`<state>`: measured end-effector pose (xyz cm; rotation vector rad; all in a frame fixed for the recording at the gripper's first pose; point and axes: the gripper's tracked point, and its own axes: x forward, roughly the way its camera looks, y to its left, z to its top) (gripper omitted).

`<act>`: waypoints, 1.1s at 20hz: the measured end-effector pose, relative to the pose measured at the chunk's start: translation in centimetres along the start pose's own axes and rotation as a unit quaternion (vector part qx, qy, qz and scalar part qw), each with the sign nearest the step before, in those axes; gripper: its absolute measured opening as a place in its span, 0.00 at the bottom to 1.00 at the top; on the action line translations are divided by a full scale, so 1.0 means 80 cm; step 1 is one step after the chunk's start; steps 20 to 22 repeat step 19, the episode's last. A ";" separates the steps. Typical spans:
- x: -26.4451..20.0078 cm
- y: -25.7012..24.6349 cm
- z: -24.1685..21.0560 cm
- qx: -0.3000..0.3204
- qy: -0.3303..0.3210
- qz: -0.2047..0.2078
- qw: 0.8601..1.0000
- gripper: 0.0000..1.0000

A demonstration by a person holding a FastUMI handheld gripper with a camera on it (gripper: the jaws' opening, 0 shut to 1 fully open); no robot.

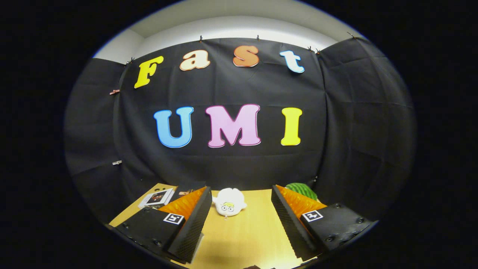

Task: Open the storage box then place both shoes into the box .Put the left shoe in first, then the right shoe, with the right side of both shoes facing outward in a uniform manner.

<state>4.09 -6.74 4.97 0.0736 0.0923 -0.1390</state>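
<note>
Your gripper (239,218) hangs with its fingers spread wide over the bare wooden table (250,235), nothing between them, a white plush toy (229,201) just beyond them, a green striped ball (301,189) behind the right finger, and neither shoes nor storage box identifiable.

A: What hides behind the right finger (295,220) of the wide-open jaws?
B: A green striped thing (301,189), mostly covered.
A: And beyond the left one?
B: A flat card (157,198), its print too small to tell.
</note>
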 end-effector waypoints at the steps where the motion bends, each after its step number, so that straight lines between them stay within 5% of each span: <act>1: 0.003 -0.018 0.001 -0.004 -0.010 -0.005 1.000 0.98; 11: 0.056 -0.092 -0.022 0.001 -0.010 0.033 0.999 0.98; 22: 0.053 -0.076 -0.038 0.005 0.001 0.062 0.998 0.98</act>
